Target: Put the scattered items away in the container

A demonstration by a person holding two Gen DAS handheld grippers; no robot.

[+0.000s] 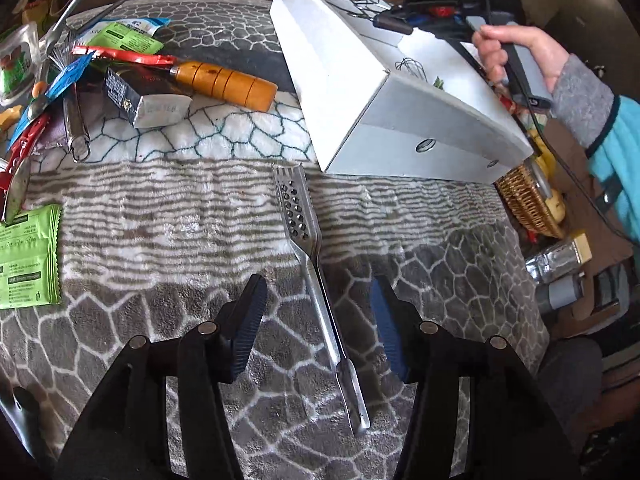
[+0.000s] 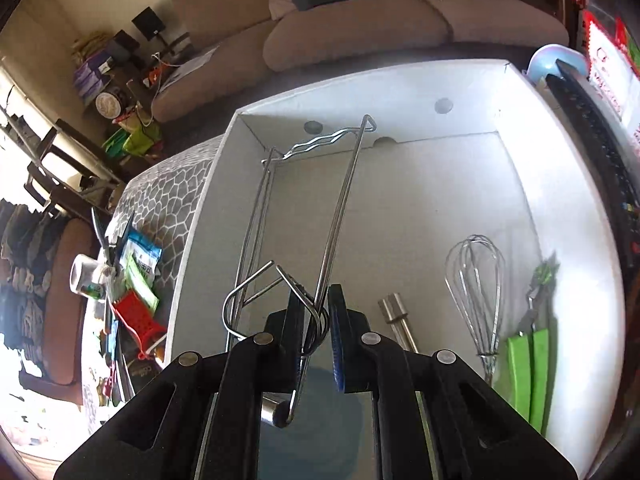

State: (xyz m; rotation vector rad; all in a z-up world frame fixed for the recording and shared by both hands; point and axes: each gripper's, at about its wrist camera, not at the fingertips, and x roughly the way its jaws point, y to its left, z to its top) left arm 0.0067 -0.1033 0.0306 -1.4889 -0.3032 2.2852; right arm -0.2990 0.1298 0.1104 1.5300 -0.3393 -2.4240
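My left gripper is open and low over the patterned cloth, its fingers either side of the handle of a metal fish scaler. The white box stands behind it to the right. My right gripper is shut on a wire masher and holds it over the inside of the white box. In the box lie a whisk, a green-handled tool and a steel handle. The right gripper also shows in the left wrist view, above the box.
A heap of items lies at the back left: an orange-handled tool, a dark carton, sachets, tongs and red utensils. A green packet lies at the left. A wicker basket and jars stand to the right.
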